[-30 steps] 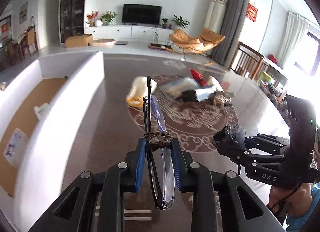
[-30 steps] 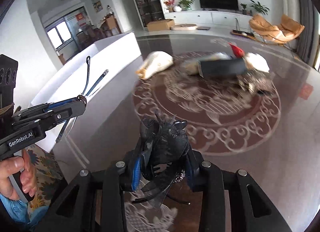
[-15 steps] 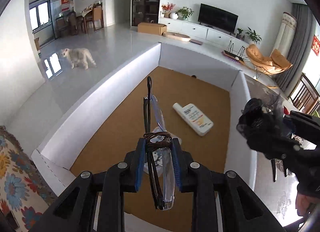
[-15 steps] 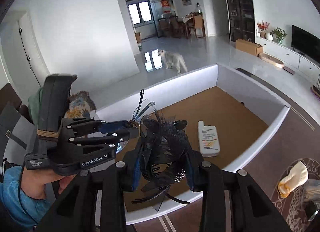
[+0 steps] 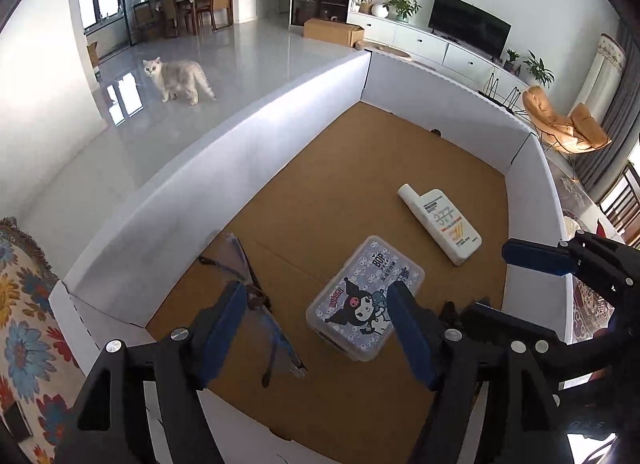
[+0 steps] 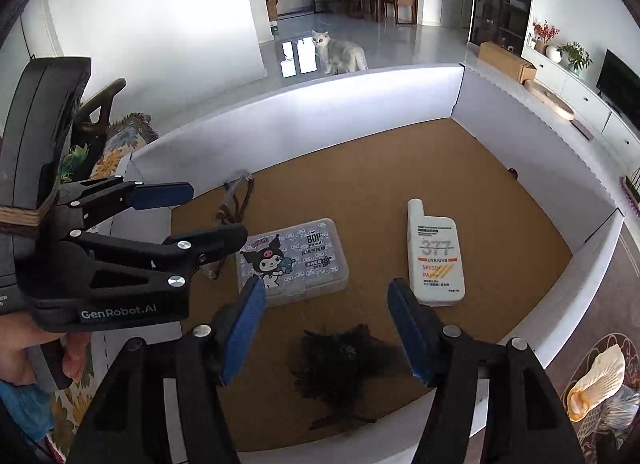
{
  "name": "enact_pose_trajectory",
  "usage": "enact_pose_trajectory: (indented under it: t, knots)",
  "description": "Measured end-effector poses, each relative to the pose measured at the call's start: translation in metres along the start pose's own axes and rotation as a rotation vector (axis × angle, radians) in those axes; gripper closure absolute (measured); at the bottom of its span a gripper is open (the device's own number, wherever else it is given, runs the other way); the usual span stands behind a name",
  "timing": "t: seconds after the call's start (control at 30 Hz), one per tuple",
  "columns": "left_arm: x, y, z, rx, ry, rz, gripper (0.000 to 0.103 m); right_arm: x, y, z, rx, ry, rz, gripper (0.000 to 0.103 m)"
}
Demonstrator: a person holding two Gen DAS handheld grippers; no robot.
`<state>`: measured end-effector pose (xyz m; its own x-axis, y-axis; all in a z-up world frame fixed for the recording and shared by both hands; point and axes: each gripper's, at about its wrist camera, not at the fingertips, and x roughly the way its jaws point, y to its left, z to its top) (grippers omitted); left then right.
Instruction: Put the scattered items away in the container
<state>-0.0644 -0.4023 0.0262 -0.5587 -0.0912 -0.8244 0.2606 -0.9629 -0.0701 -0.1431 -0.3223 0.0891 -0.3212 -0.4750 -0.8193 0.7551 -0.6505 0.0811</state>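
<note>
The container is a big box with white walls and a brown cardboard floor. My left gripper hangs over its near left corner, jaws opening. The glasses lie tilted right beside the left pad, free of the right one. My right gripper is also opening, with the black feathered hair clip loose on the floor below its fingers. A cartoon-printed plastic case and a white sunscreen bottle lie in the box.
A cat stands on the shiny floor beyond the box. A floral cloth lies left of the box. To the right, on the patterned table, lies a pale shell-like item. A hand holds the left gripper.
Both grippers swung from the patterned table over to the box. Both jaws then opened: the glasses left the left gripper and the black hair clip dropped from the right one onto the box floor.
</note>
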Motion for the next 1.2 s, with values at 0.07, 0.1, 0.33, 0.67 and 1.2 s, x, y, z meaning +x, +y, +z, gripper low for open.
enact_pose_trajectory:
  t: [0.07,0.1,0.33,0.67,1.2]
  knots:
    - [-0.003,-0.003,0.000,0.008,-0.009,0.007,0.031,-0.009,0.002,0.000,0.006,-0.010,-0.002,0.038]
    - [-0.005,-0.005,0.000,0.010,-0.017,0.011,0.031,-0.013,0.002,-0.001,0.009,-0.018,-0.001,0.038]
    - [-0.039,-0.041,-0.002,0.059,-0.102,0.005,0.031,-0.054,-0.010,-0.016,0.026,-0.092,-0.046,0.038]
    - [-0.112,-0.183,-0.040,0.268,-0.270,-0.217,0.021,-0.156,-0.102,-0.153,0.227,-0.222,-0.307,0.035]
    - [-0.007,-0.421,-0.156,0.623,-0.084,-0.441,0.008,-0.234,-0.230,-0.416,0.777,-0.134,-0.691,0.034]
